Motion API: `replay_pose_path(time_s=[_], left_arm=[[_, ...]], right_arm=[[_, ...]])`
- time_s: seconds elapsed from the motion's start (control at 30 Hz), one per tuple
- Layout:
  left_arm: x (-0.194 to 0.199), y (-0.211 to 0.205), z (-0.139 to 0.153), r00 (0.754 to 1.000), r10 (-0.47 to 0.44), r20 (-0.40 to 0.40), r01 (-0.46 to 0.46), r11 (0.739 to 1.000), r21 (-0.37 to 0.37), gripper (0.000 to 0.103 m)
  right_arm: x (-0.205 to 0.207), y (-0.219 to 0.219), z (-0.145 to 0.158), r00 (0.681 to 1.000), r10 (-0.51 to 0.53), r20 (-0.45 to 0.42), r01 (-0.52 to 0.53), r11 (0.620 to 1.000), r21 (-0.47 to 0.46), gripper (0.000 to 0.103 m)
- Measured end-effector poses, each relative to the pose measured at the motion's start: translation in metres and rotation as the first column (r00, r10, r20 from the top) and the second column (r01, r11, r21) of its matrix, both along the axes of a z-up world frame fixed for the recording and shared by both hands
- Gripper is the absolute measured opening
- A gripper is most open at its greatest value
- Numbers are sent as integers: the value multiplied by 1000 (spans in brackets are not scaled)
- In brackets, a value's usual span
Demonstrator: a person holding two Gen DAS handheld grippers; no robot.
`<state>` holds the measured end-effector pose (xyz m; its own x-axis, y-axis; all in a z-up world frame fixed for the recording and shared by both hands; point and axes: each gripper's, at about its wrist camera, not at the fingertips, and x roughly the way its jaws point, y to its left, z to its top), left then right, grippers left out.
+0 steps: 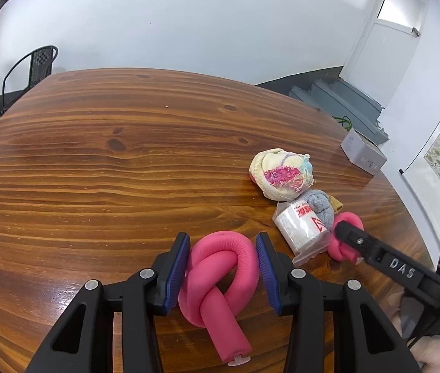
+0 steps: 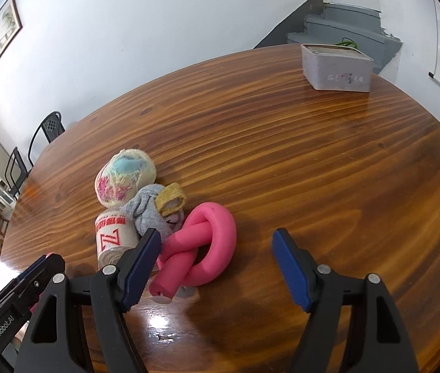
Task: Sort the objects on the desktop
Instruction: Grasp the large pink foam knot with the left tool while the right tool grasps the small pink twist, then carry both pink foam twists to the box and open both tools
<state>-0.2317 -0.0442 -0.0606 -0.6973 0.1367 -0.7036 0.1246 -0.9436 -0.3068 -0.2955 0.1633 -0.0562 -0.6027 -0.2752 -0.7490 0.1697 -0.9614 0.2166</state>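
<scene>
Two knotted pink foam tubes are lying on the wooden worktop (image 1: 95,155), one for each hand-held gripper. The left hand-held gripper (image 1: 224,250) is sitting with its blue pads on either side of the nearer pink foam knot (image 1: 216,279); the left pad is touching the loop, while the right pad is standing just beside it, so whether the grip is pressing I cannot tell. That knot is resting on the worktop close to its near edge, its free end pointing back toward the camera.

The right hand-held gripper (image 2: 216,248) is hovering with its jaws apart and nothing clamped between them. Its left finger is overlapping the second pink foam knot (image 2: 204,248), which is lying mostly between the two fingers, nearer the left one and clear of the right pad.

Just beyond this second knot, a small cluster is sitting together: a white roll with red print (image 2: 114,239) in a clear wrapper, a grey rolled sock (image 2: 147,211) with a mustard cuff touching it, and a cream sock ball with pink and blue yarn (image 2: 125,180) at the far side of the pile. A grey box (image 2: 337,68) is standing well apart, near the worktop's far right edge.
</scene>
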Motion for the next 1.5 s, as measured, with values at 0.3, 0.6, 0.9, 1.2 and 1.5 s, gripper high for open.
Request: replay_pose_path(time_s=[0.3,0.6,0.9,1.2,1.5], left_arm=[[3,3,6,1000,-9,-14,9,1000,7,46],[12,5,22,998,-17,-58,19,999,34,46],[32,45,48,984,-127,-125,132,991,26,46],[74,130,68,932,-320,-168,327,945,10,46],[102,245,92,829,-520,-208,539,841,46,46]], right_arm=[[29,-11,14,995,74,-73,-71,997,41,17],[69,16,31,994,51,-98,-54,998,-19,17],[139,71,75,976,-38,-214,24,997,-70,17],[219,180,106,921,-249,-300,219,967,-133,17],[279,269,117,849,-409,-334,391,912,-122,17]])
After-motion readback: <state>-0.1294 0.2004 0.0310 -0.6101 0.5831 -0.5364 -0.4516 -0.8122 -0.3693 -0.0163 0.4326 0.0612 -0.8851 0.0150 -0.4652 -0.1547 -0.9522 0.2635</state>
